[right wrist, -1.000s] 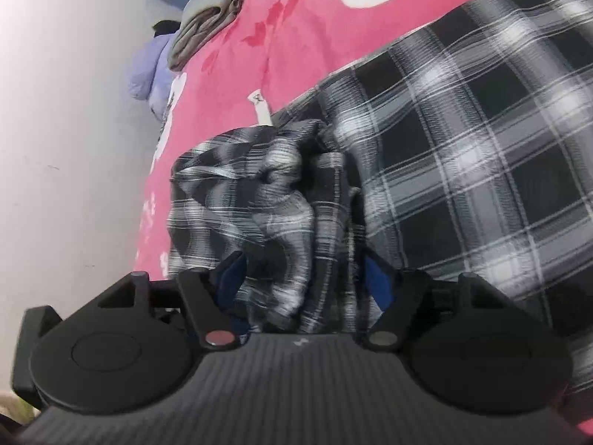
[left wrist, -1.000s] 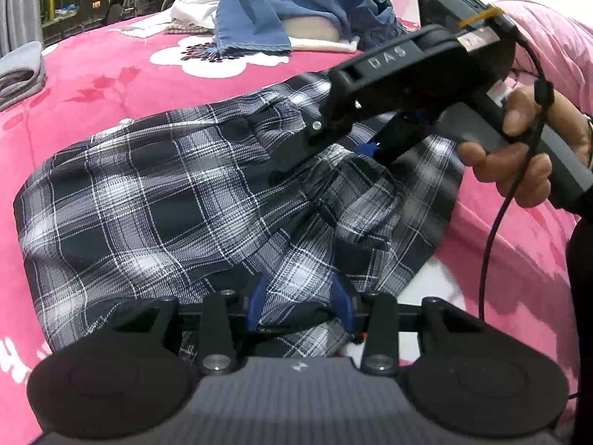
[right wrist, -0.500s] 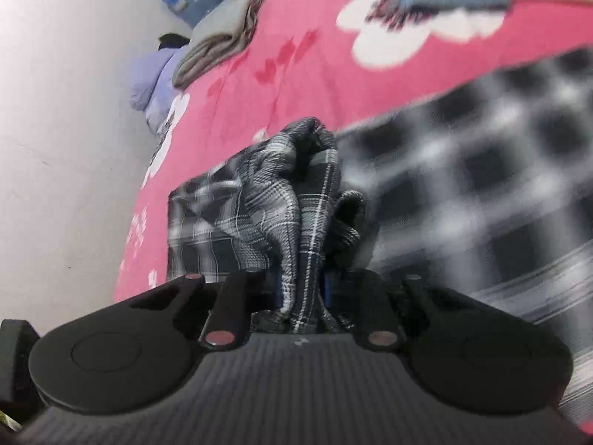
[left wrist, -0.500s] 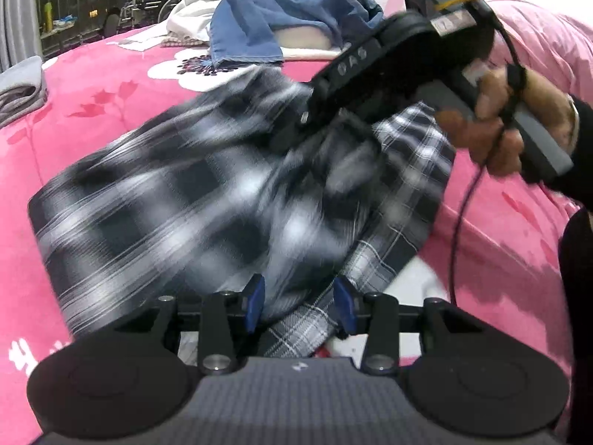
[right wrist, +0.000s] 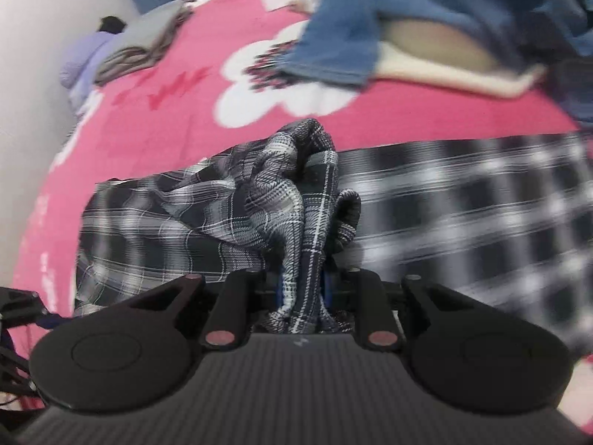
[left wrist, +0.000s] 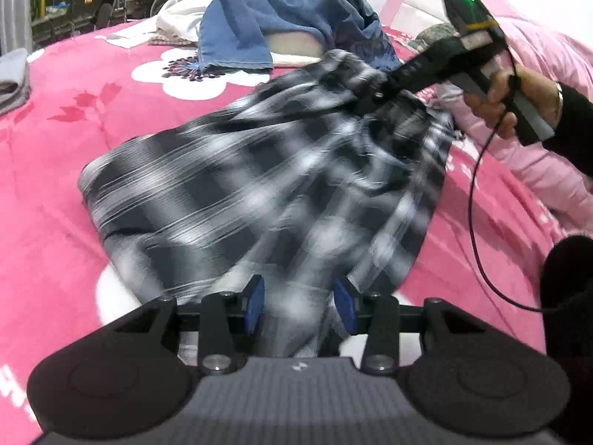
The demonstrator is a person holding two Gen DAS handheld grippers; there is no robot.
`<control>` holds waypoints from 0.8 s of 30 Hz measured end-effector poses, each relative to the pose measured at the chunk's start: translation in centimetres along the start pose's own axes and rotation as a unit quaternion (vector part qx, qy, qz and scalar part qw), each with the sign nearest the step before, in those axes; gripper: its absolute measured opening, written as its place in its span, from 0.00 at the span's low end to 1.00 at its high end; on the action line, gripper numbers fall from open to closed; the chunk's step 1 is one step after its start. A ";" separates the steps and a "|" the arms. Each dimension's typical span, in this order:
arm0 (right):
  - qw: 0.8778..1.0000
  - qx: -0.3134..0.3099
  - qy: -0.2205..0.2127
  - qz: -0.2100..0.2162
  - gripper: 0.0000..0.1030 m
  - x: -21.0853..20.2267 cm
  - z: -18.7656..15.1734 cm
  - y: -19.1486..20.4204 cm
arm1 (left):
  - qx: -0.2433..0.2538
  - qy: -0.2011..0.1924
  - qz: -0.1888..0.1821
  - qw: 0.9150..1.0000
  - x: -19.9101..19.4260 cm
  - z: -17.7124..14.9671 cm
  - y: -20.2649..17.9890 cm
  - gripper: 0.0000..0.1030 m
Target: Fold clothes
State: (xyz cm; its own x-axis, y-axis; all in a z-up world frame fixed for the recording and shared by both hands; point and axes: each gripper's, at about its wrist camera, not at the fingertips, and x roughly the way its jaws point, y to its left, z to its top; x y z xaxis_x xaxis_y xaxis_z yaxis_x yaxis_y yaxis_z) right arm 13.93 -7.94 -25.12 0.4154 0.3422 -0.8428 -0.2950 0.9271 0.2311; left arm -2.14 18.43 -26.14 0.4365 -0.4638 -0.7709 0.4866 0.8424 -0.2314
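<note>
Folding plaid shirt (left wrist: pixel 259 170) on pink floral bedspread (left wrist: pixel 74 118) | right hand-held gripper (right wrist: pixel 302 289) just closing, pinching bunched plaid edge, lifting it for fold | left hand-held gripper (left wrist: pixel 298 306) part-open around hem, grip unclear, probably anchoring near corner

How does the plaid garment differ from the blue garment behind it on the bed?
The plaid garment is black-and-white checked; the blue garment is plain. The plaid garment is held by the right gripper and lifted at that end; the blue garment lies untouched in a heap. Both rest on the pink bedcover.
</note>
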 end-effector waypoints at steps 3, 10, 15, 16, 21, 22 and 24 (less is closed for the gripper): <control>0.999 -0.002 -0.002 -0.032 0.16 -1.0 0.2 -2.4 | -0.005 0.007 -0.012 1.000 1.9 1.0 0.0 0.42; 0.997 -0.008 -0.003 -0.083 0.16 -2.7 1.2 -6.9 | 0.001 0.014 -0.060 0.998 5.5 3.7 -1.2 0.42; 0.993 -0.020 0.001 -0.113 0.16 -3.2 2.3 -9.5 | 0.008 0.005 -0.088 0.996 7.4 5.5 -2.5 0.42; 0.993 -0.022 0.001 -0.119 0.16 -3.3 2.5 -9.9 | 0.010 0.002 -0.090 0.996 7.8 5.9 -2.8 0.42; 0.989 -0.020 0.003 -0.149 0.16 -4.2 3.2 -12.8 | 0.009 -0.003 -0.113 0.994 10.0 7.6 -4.0 0.42; 0.988 -0.019 0.005 -0.156 0.16 -4.3 3.3 -13.4 | 0.012 -0.003 -0.117 0.993 10.3 7.8 -4.2 0.41; 0.986 -0.020 0.009 -0.166 0.16 -4.3 3.4 -14.3 | 0.016 -0.001 -0.123 0.992 11.0 8.1 -4.6 0.41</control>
State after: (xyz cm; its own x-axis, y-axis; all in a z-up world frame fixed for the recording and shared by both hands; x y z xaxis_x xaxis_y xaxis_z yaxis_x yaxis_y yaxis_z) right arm 19.25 -22.17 -23.16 0.4800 0.0179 -0.8771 -0.1791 0.9807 -0.0781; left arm 6.58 7.22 -28.73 0.3036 -0.6553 -0.6916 0.6020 0.6946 -0.3938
